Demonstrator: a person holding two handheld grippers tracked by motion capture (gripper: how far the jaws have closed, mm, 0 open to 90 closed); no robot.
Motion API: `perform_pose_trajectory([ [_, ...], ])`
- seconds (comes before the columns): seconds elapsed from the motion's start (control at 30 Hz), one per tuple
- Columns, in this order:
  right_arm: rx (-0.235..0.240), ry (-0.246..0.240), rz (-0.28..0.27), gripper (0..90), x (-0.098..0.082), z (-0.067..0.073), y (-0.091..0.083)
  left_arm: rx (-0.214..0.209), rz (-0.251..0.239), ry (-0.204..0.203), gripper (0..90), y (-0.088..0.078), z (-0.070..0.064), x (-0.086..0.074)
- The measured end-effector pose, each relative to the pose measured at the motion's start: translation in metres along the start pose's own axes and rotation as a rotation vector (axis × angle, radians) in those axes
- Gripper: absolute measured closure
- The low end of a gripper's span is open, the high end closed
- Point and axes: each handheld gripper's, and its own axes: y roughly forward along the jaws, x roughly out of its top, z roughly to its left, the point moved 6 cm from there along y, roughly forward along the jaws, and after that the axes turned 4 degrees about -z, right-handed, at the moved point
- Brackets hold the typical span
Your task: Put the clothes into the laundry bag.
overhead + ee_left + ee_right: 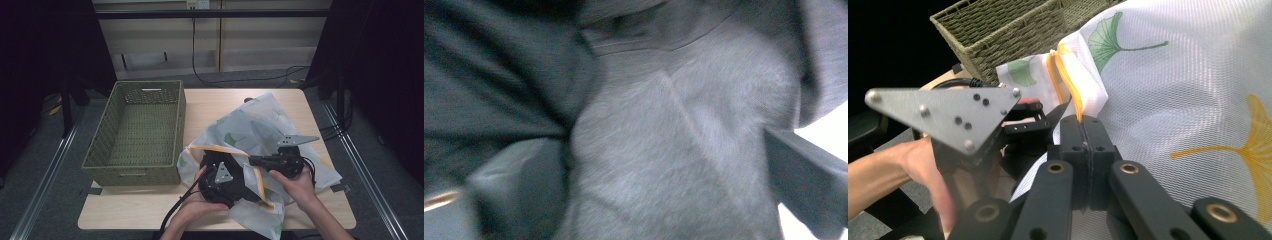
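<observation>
Presently, findings as follows.
Mesh bag: the white mesh bag [260,135] with ginkgo-leaf print and an orange zipper edge [1068,80] lies crumpled on the table [220,100], at 3 o'clock of the wicker basket [137,132].
Right tongs: the right tongs [1087,131] are fully closed, pinching the orange zipper edge between the pads.
Left tongs: the left tongs [220,182] sit at the bag's mouth, at 9 o'clock of the right tongs; the left gripper view shows grey cloth [684,150] pressed close, blurred; jaws well apart, contact with the fabric cannot be told.
Hands: both hold their grippers near the table's 6 o'clock edge.
</observation>
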Motion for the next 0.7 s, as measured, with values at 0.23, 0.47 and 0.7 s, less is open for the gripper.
perform_pose_trajectory([
  [0.23, 0.002, -0.017, -0.003, 89.9, 0.004, 0.004, 0.0, 0.073, -0.027, -0.038, 64.3, -0.001, 0.015, 0.013],
  [0.47, 0.034, -0.051, -0.034, 90.0, 0.02, 0.019, -0.001, 0.085, -0.12, -0.135, 73.3, -0.002, 0.024, 0.033],
  [0.7, 0.105, -0.074, -0.129, 90.0, 0.044, 0.054, -0.014, 0.168, -0.307, -0.249, 75.2, 0.001, 0.029, 0.064],
])
